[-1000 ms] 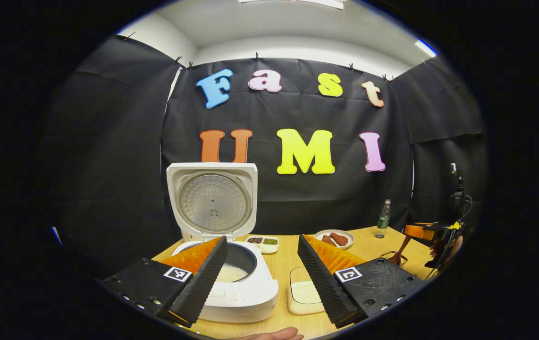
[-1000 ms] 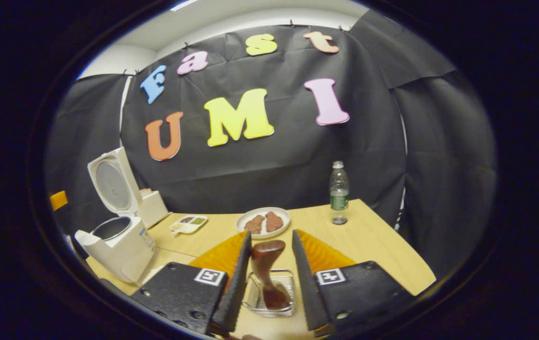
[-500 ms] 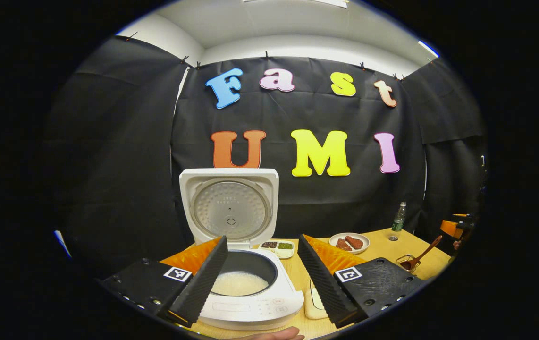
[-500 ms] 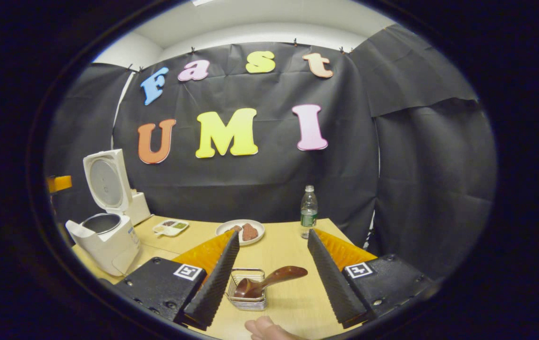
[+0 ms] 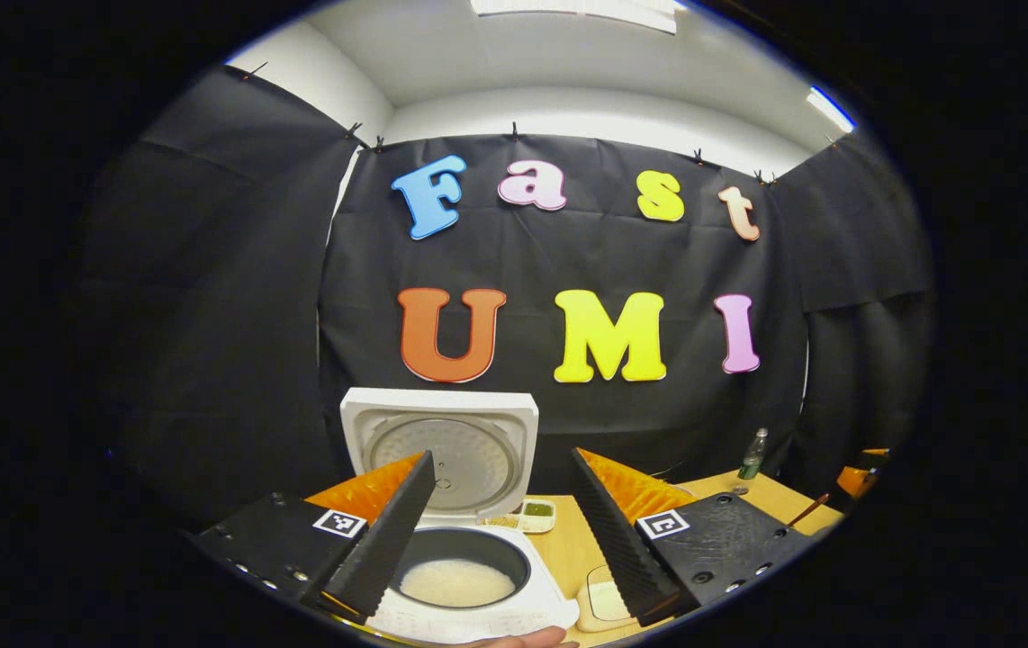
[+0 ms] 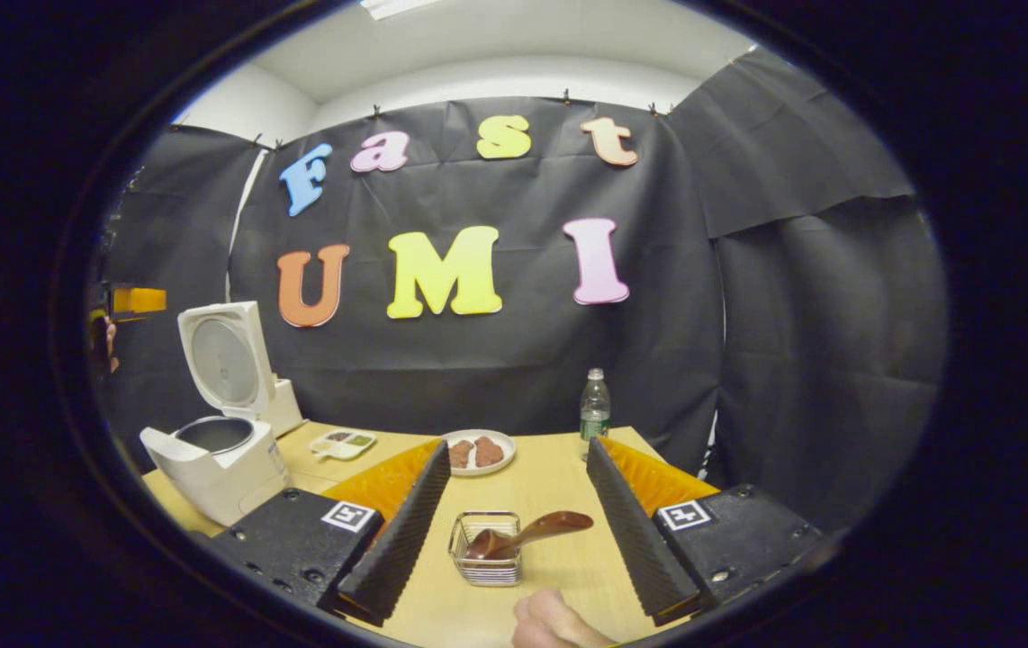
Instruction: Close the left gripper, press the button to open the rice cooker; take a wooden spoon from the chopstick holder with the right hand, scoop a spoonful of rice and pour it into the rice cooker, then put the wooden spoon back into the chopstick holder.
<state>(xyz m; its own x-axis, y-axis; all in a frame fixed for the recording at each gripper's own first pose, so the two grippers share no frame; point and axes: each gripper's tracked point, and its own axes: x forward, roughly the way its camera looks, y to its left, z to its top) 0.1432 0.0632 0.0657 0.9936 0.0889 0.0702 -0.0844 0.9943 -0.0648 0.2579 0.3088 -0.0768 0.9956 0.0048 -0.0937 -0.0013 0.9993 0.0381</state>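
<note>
The white rice cooker (image 5: 469,603) stands open with its lid (image 5: 438,450) upright and rice in the pot (image 5: 458,580). My left gripper (image 5: 503,454) is open just in front of it, holding nothing. In the right gripper view the cooker (image 6: 217,454) sits at the far left. The wire chopstick holder (image 6: 487,560) stands on the table with the wooden spoon (image 6: 527,533) in it, bowl down and handle leaning right. My right gripper (image 6: 518,443) is open above and behind the holder, apart from the spoon.
On the wooden table (image 6: 550,481) are a plate of meat (image 6: 478,450), a small sauce dish (image 6: 343,441) and a water bottle (image 6: 595,405). A pale rice container (image 5: 608,598) lies right of the cooker. A thumb (image 6: 554,621) shows at the bottom edge.
My right gripper has opened wide and pulled back from the spoon, which now leans in the holder. The left gripper view has tilted upward, so the cooker sits lower in it.
</note>
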